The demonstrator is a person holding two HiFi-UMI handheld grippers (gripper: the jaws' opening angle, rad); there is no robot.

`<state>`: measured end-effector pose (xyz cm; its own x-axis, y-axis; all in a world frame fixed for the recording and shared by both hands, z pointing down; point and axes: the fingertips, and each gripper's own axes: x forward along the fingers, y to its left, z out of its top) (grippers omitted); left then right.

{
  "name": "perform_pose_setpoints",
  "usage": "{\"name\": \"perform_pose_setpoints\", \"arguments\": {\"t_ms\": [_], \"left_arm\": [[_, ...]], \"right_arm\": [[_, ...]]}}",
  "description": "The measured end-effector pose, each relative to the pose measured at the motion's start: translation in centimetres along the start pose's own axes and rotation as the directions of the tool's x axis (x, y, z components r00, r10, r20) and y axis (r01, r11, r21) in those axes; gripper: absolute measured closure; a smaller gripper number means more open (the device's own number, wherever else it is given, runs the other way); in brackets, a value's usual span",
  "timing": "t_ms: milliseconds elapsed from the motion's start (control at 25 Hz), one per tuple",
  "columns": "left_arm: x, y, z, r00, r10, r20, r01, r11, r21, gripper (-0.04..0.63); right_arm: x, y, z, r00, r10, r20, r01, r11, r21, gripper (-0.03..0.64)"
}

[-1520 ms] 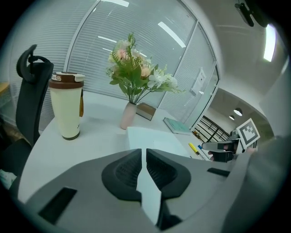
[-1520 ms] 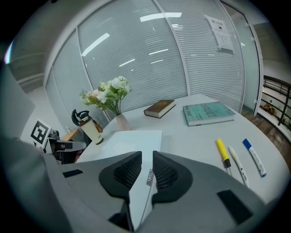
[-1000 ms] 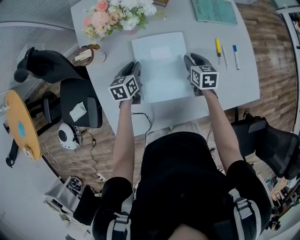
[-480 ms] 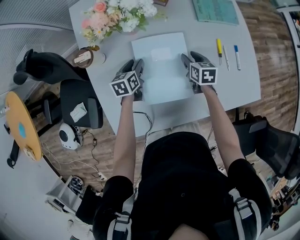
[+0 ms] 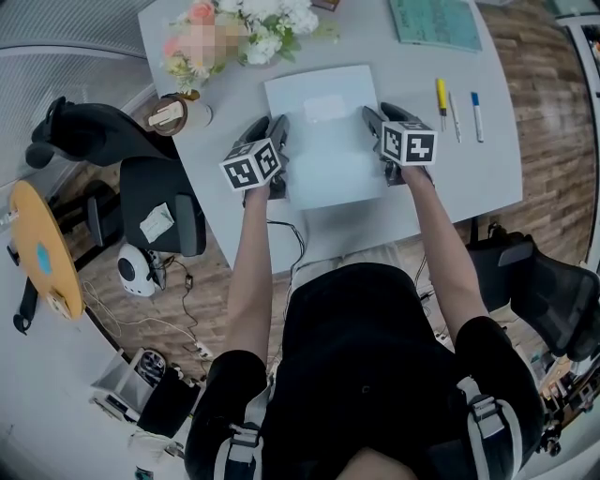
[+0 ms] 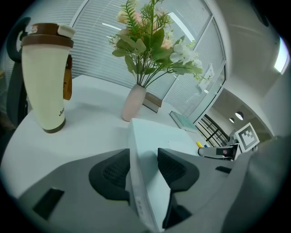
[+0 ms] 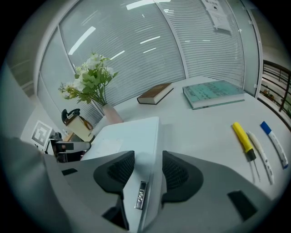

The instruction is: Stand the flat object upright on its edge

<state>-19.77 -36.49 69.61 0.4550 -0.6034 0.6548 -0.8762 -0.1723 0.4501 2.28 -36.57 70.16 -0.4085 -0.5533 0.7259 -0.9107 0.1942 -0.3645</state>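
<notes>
The flat white slab-like object [image 5: 323, 141] lies on the grey table [image 5: 469, 178], long sides running away from me. My left gripper [image 5: 270, 129] straddles its left edge and my right gripper [image 5: 375, 120] its right edge. In the left gripper view the object's edge [image 6: 150, 134] runs between the left gripper's [image 6: 143, 157] spread jaws, with a gap at the right pad. In the right gripper view the object's side with a small button strip [image 7: 132, 136] sits between the right gripper's [image 7: 148, 160] jaws, which are opening and not pressing on it.
A vase of flowers [image 5: 234, 33] and a cream cup [image 5: 173, 112] stand at the table's far left. A teal book [image 5: 428, 21] and pens [image 5: 455, 108] lie to the right. A brown book [image 7: 155, 93] lies at the back. A chair [image 5: 159, 202] stands left of the table.
Both grippers have slid a little farther along the object's sides, away from me. The object still lies flat in about the same place.
</notes>
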Motion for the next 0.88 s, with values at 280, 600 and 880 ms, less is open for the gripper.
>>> {"name": "perform_pose_setpoints", "arguments": {"t_ms": [280, 600, 880], "left_arm": [[0.31, 0.04, -0.41, 1.000, -0.013, -0.012, 0.013, 1.000, -0.020, 0.408], [0.56, 0.52, -0.82, 0.999, -0.038, 0.003, 0.039, 0.993, -0.111, 0.410], [0.66, 0.66, -0.71, 0.998, -0.059, -0.004, 0.058, 0.990, -0.126, 0.411]], "right_arm": [[-0.05, -0.03, -0.04, 1.000, 0.005, -0.009, -0.005, 1.000, 0.016, 0.431], [-0.01, -0.09, -0.07, 1.000, 0.009, -0.002, -0.009, 0.999, 0.046, 0.431], [0.18, -0.14, -0.05, 1.000, 0.025, -0.008, -0.025, 0.998, 0.061, 0.434]]}}
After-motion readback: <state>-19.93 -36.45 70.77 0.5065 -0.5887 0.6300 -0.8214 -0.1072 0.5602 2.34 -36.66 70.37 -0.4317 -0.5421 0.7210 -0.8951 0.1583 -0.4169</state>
